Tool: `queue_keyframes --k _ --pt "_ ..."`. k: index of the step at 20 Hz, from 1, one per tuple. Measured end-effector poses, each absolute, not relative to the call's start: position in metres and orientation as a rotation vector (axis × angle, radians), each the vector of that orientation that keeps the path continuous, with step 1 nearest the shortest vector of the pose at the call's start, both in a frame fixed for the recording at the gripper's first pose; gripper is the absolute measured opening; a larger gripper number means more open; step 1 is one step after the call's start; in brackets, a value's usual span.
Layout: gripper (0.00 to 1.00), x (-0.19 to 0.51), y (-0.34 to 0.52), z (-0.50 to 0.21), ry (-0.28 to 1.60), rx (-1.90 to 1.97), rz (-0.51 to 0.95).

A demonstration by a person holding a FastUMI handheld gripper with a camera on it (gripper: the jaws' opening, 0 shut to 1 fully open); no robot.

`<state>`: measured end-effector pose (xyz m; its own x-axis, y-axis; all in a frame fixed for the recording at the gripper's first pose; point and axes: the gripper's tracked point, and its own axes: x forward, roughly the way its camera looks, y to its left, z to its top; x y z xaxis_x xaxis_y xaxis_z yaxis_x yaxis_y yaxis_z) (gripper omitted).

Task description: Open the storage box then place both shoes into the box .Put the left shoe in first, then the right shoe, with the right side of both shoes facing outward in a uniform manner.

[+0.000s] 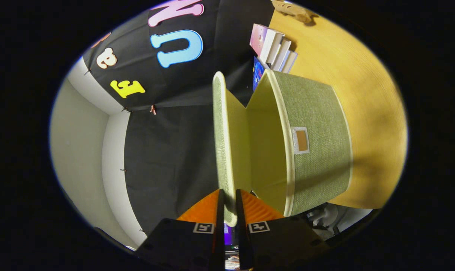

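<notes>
I am in the opening step: my gripper (227,210) is clenched on the rim of the green woven-fabric lid (223,143) with pale yellow lining, both fingers pressing its edge, which runs forward from between them. The camera is rolled sideways, so the yellow wooden tabletop (366,113) stands upright beside the green woven-fabric storage box (317,150). The lid is swung away from the box mouth, joined along the far edge, with the pale interior showing between them. Next, I judge, the lid should be carried fully back and let go, so I can fetch the left shoe. A stack of books (274,47) stands beyond the box.
</notes>
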<state>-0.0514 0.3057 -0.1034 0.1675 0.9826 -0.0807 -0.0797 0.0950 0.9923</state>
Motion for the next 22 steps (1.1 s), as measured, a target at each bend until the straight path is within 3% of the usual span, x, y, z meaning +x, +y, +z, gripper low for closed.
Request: queue_keyframes --k 1,9,17,22 --pt "0.05 -0.049 0.307 -0.099 1.056 1.141 1.066" --pt "0.05 -0.053 0.346 -0.033 1.029 0.959 1.095" --pt "0.06 -0.066 0.464 0.01 1.055 0.762 1.046" --pt "0.07 -0.077 0.549 -0.008 1.048 0.69 1.036"
